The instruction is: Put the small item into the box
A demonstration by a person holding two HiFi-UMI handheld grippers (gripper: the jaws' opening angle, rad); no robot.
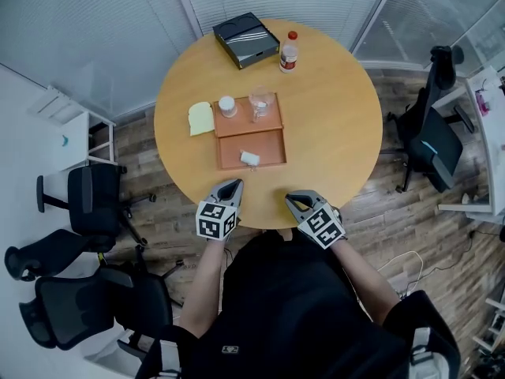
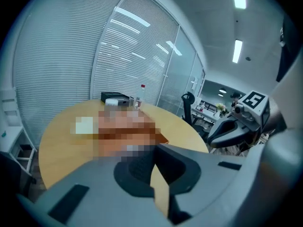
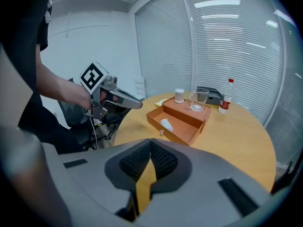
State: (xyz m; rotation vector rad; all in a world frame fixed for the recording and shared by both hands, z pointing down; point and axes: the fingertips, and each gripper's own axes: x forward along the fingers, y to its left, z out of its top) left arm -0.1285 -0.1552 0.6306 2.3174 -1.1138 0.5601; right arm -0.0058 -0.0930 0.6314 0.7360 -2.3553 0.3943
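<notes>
my left claw [image 1: 233, 185] and right claw [image 1: 290, 200] hover closed, empty, tilted down over the worktop's [image 1: 339, 125] near edge; open wood lies before the box [image 1: 270, 142].

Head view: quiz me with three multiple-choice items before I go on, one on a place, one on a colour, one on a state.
1. The small white item lies: A) in the orange box's near compartment; B) in its far compartment; C) outside it.
2. The bottle's cap is: A) blue; B) red; C) green.
3. The left gripper and right gripper are: A) both shut, empty; B) both open; C) shut on the item.
Answers: A, it rests on the near compartment's floor; B, the cap shows red; A, each pair of jaws meets with nothing between.
</notes>
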